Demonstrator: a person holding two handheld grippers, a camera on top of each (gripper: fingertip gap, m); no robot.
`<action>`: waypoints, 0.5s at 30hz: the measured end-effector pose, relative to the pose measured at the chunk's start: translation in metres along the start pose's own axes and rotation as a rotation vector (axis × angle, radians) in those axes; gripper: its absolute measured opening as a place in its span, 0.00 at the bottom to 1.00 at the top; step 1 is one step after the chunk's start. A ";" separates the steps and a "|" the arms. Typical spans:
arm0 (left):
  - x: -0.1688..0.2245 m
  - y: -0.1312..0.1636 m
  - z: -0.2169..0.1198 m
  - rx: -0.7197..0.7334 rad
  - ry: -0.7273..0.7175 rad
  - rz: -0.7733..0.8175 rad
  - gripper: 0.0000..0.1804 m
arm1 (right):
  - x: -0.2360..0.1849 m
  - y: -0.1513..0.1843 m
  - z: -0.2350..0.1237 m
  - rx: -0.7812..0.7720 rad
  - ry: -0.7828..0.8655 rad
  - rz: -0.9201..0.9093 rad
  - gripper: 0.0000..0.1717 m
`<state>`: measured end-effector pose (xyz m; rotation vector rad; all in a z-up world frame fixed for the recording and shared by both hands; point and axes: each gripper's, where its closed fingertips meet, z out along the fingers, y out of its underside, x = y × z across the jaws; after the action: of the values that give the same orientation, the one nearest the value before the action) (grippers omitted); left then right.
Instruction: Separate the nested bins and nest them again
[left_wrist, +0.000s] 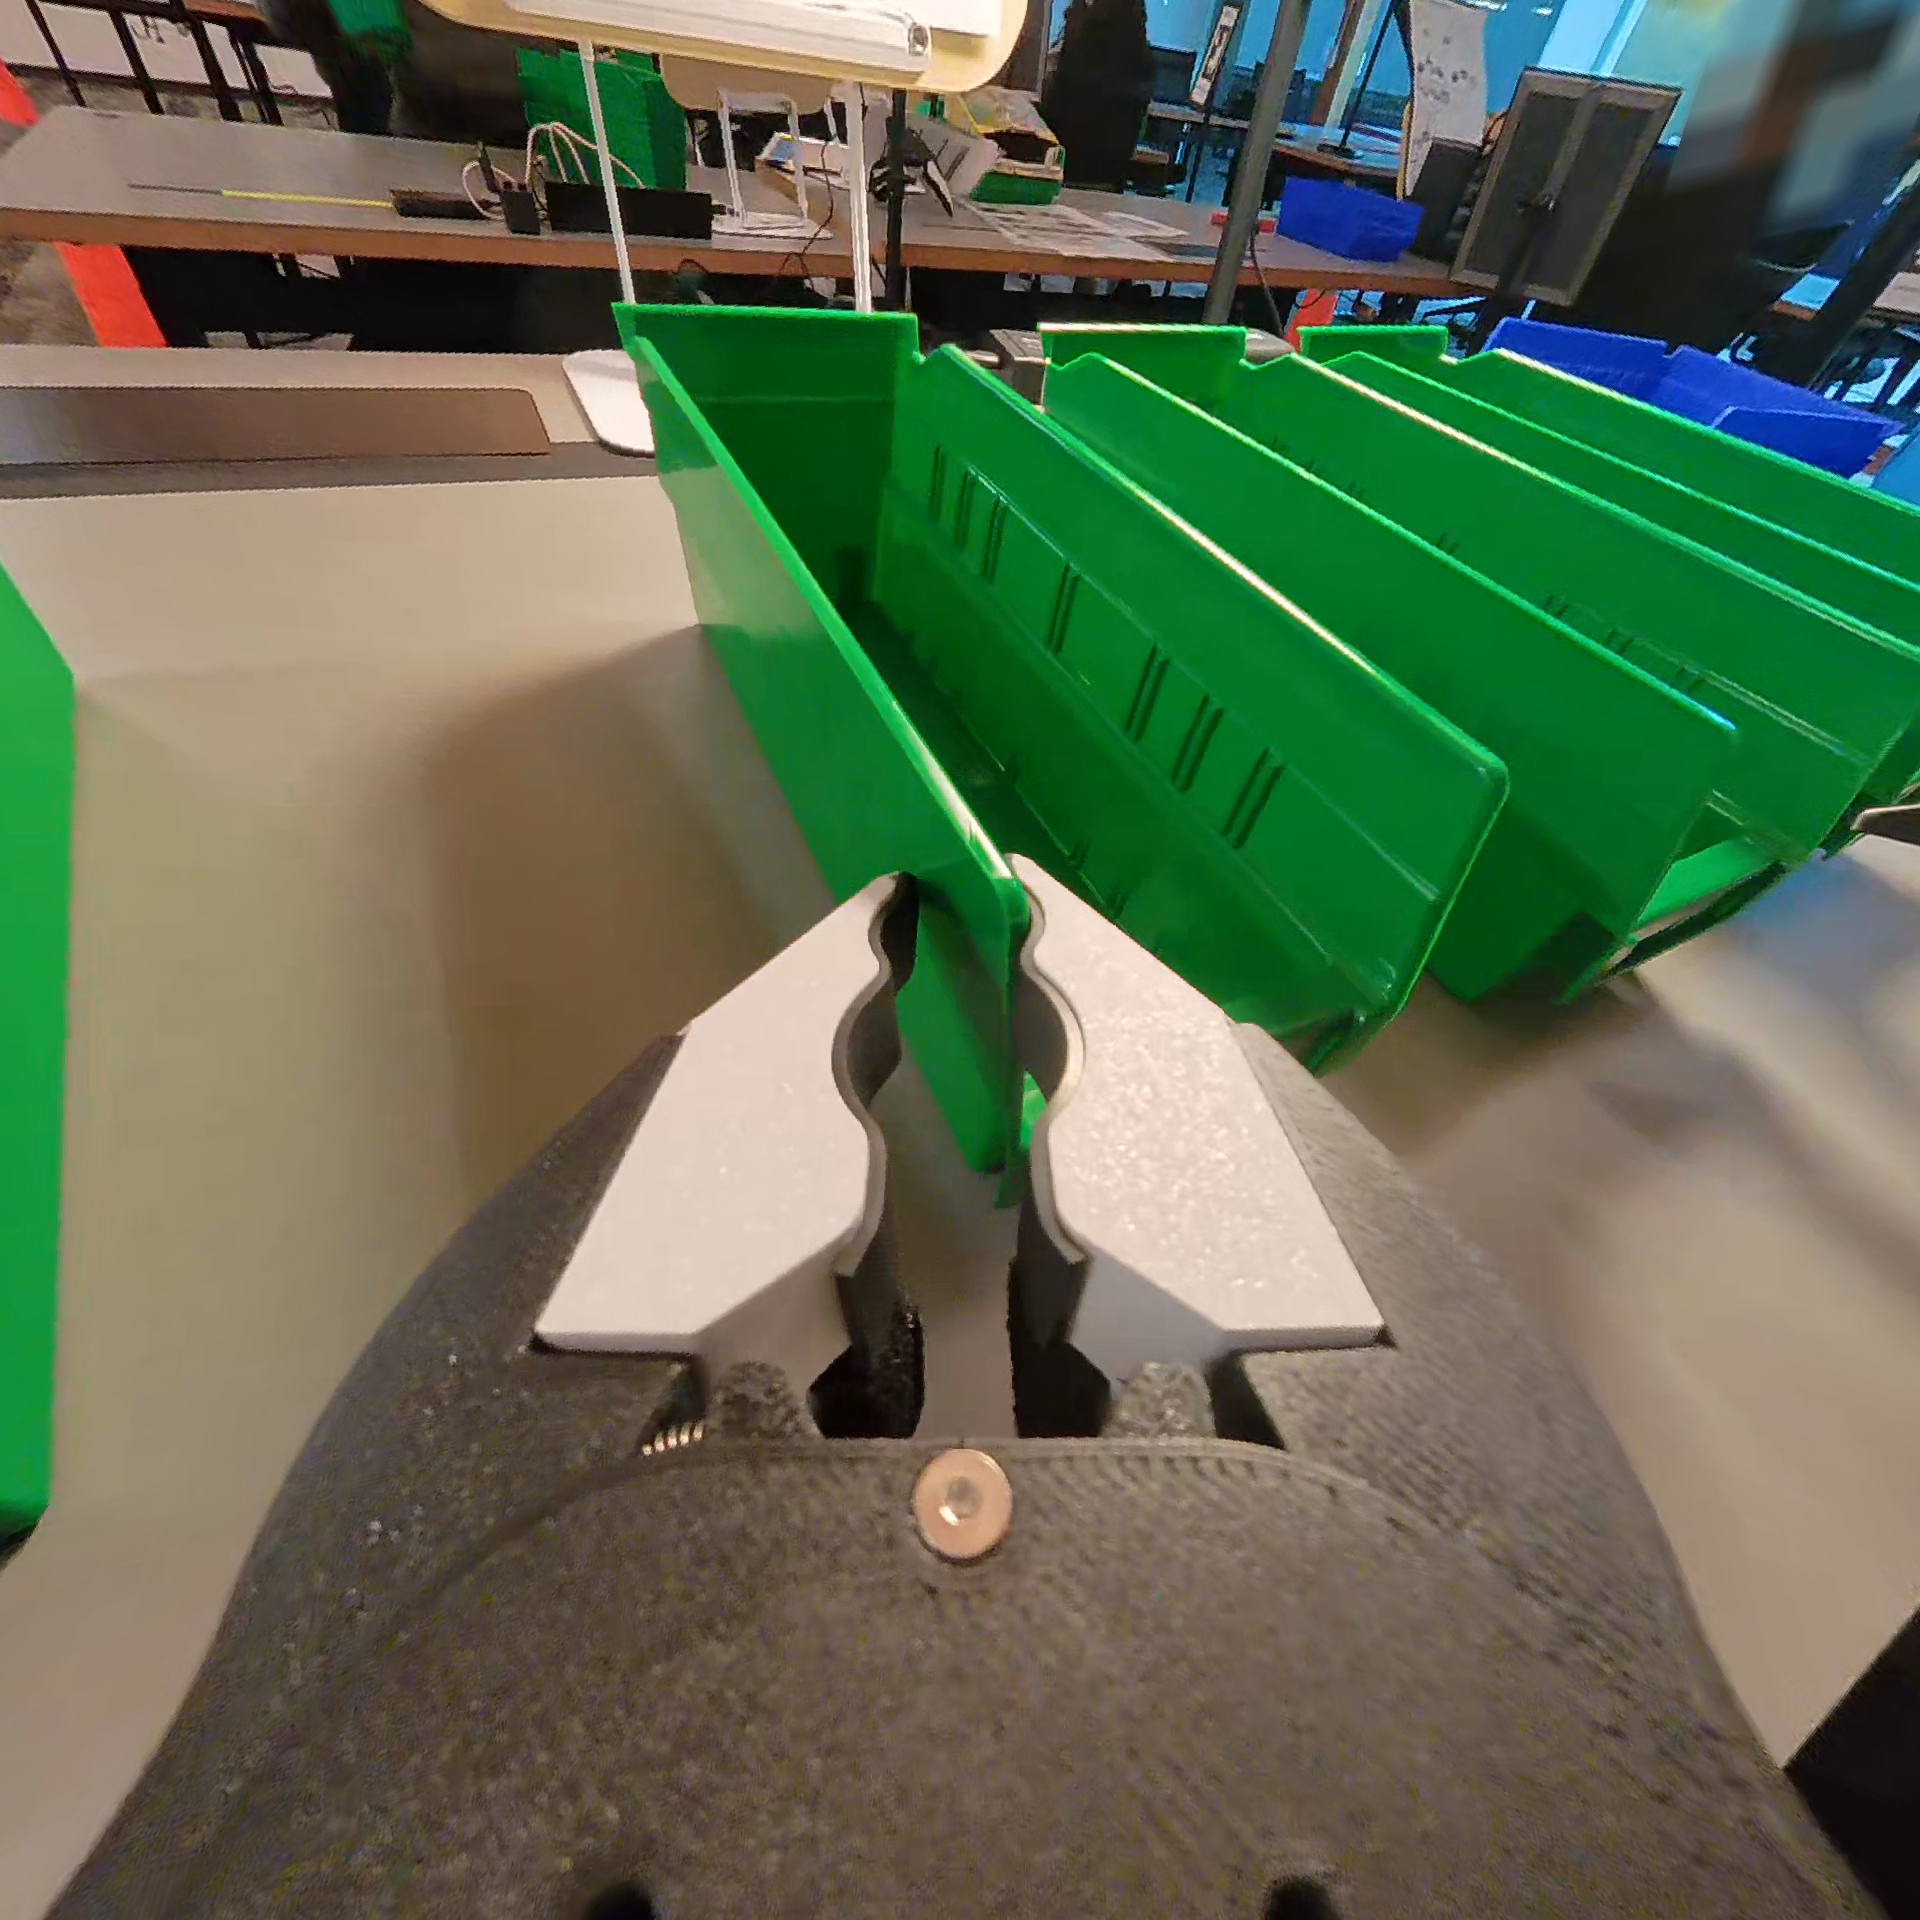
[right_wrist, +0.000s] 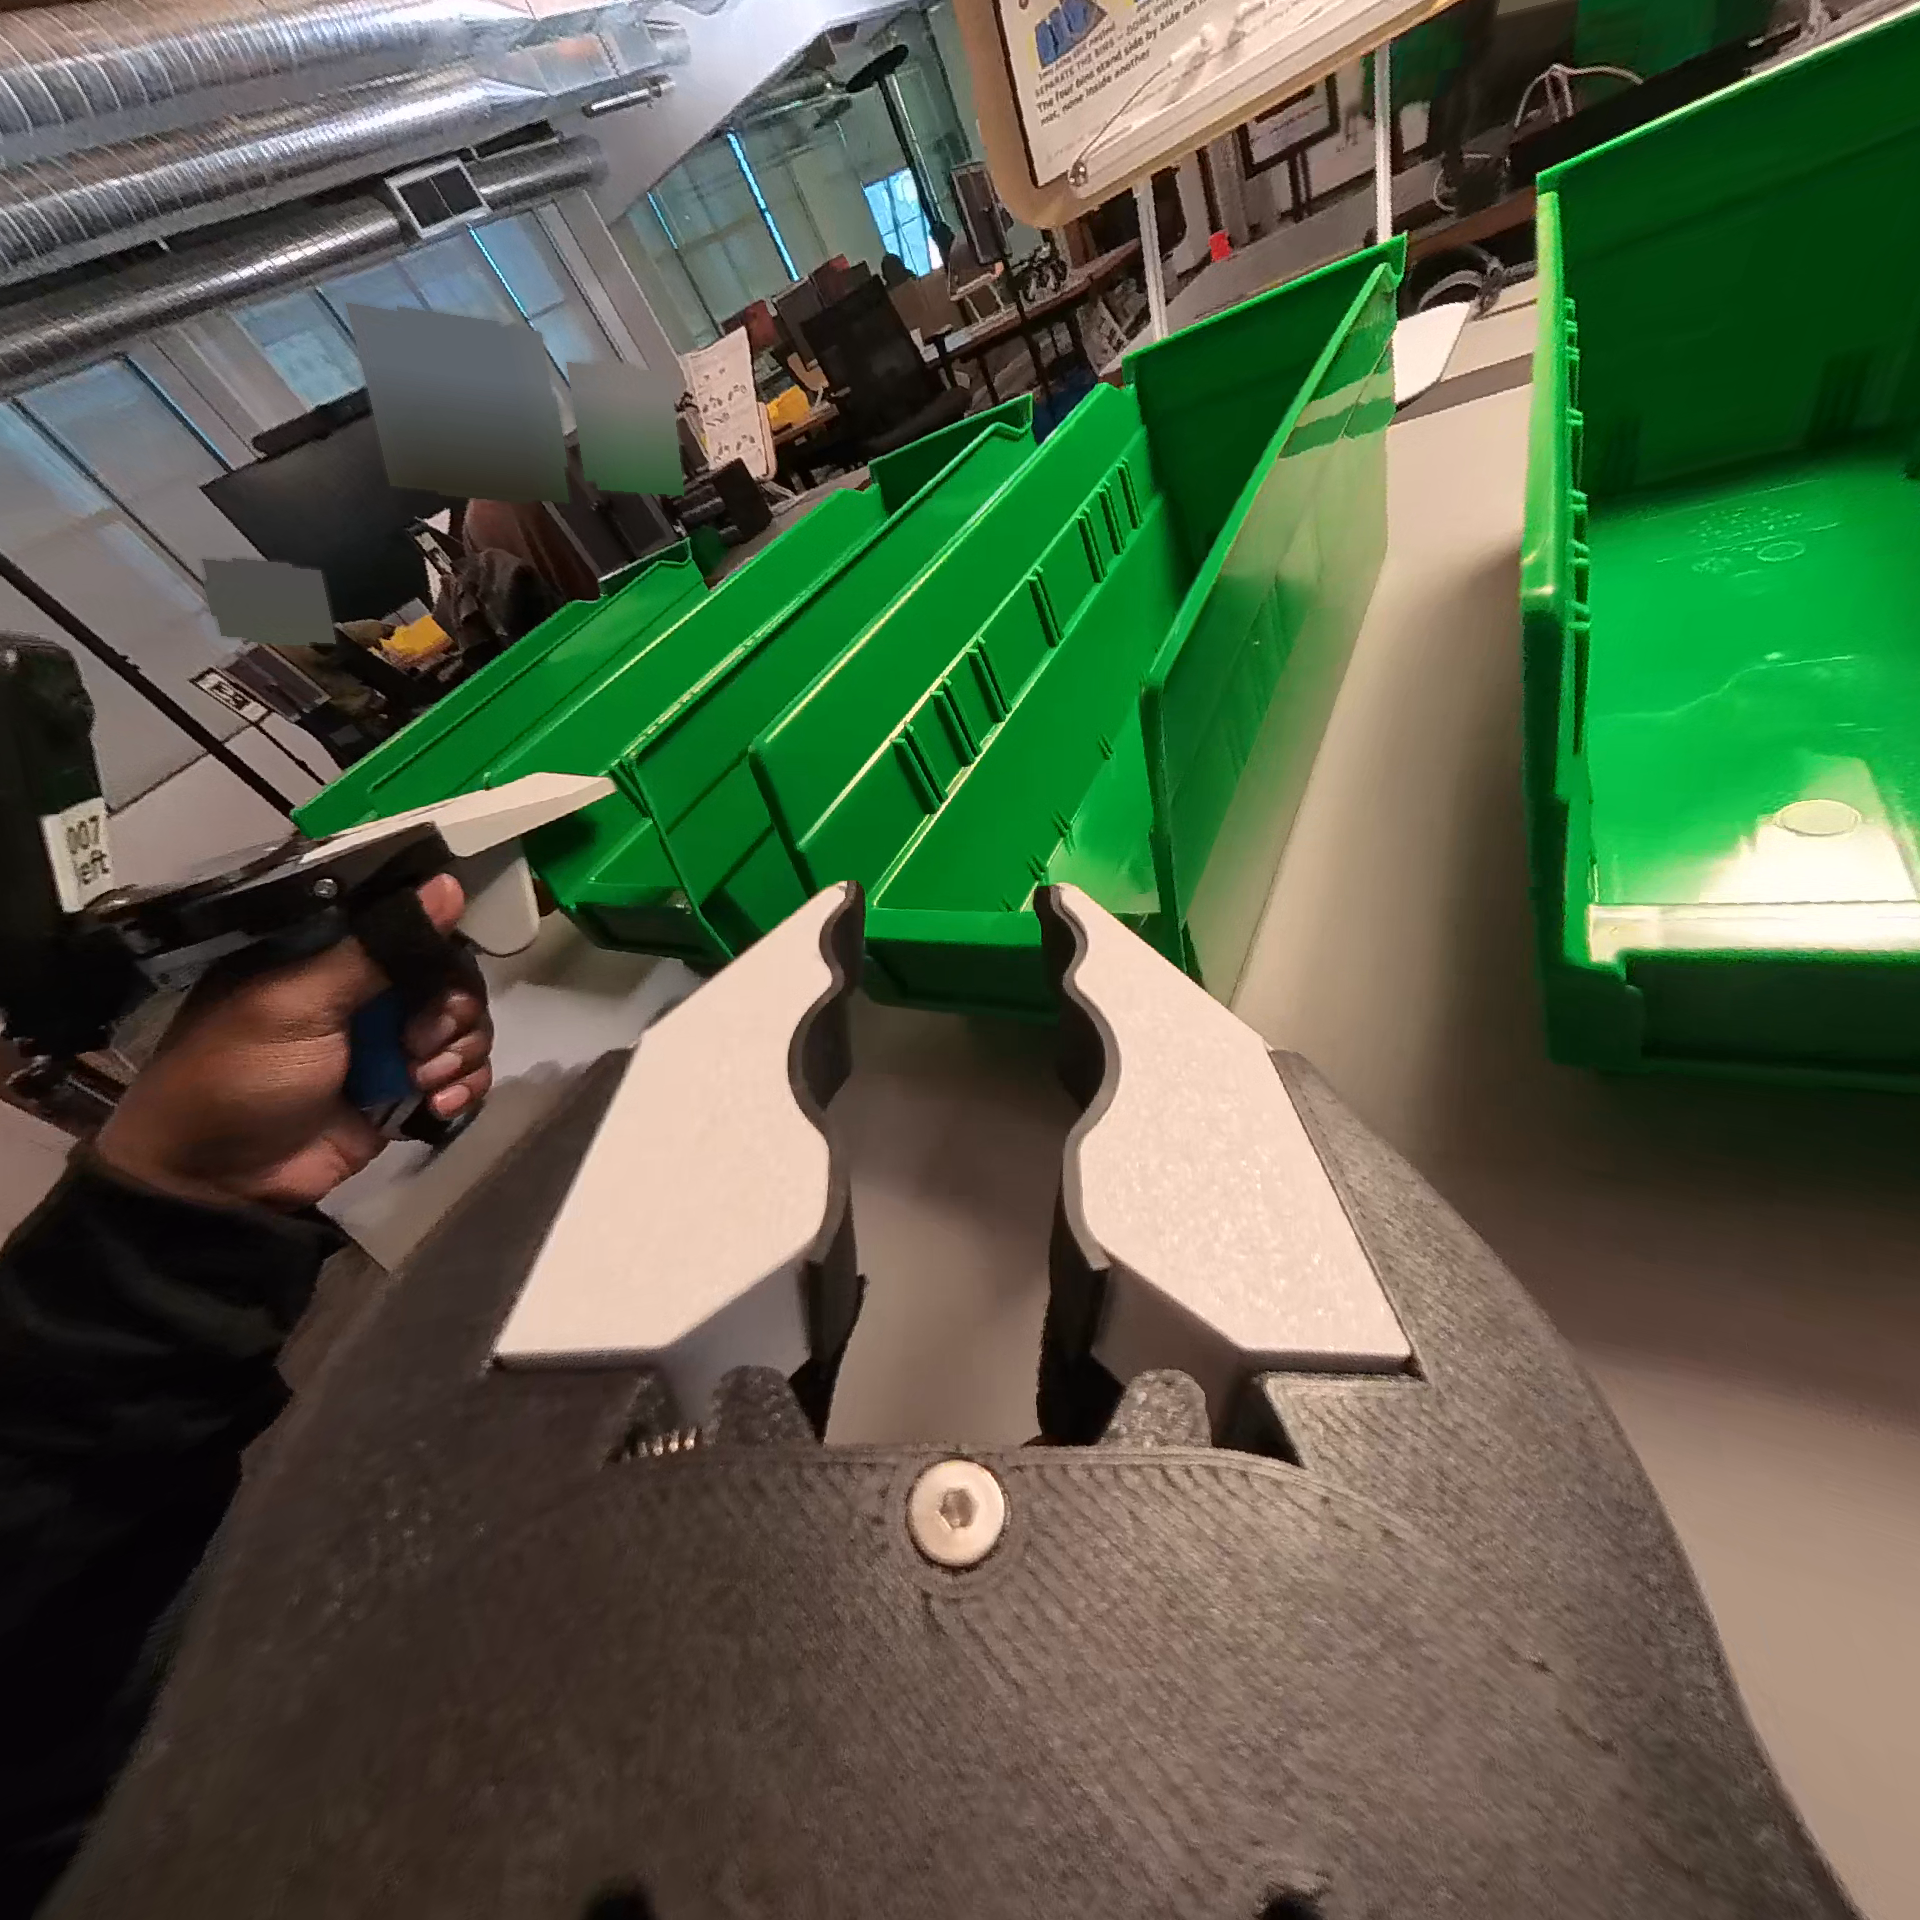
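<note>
Clamping the near corner of a green bin (left_wrist: 831, 665) wall, left gripper (left_wrist: 961, 914) is narrowed; bin runs lengthwise away on table (left_wrist: 312, 831). Right gripper (right_wrist: 948, 914) is held apart, bare, facing bin's end.

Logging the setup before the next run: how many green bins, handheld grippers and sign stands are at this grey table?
green bins: 4
handheld grippers, the left gripper and the right gripper: 2
sign stand: 1
Total: 7
</note>
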<state>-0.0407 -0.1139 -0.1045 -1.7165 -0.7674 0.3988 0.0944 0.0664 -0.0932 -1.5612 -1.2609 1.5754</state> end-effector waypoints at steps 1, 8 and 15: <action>0.000 0.000 0.000 -0.006 0.004 -0.002 0.08 | 0.000 0.000 0.000 0.002 -0.005 0.005 0.19; -0.014 -0.028 -0.048 0.061 -0.040 0.003 0.33 | -0.002 0.003 0.000 -0.007 -0.027 0.004 0.19; -0.120 -0.031 -0.079 0.051 -0.336 -0.021 0.35 | -0.005 0.003 -0.001 -0.007 -0.069 0.024 0.19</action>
<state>-0.0878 -0.2481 -0.0680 -1.6120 -1.0068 0.6975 0.0964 0.0614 -0.0938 -1.5434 -1.2898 1.6549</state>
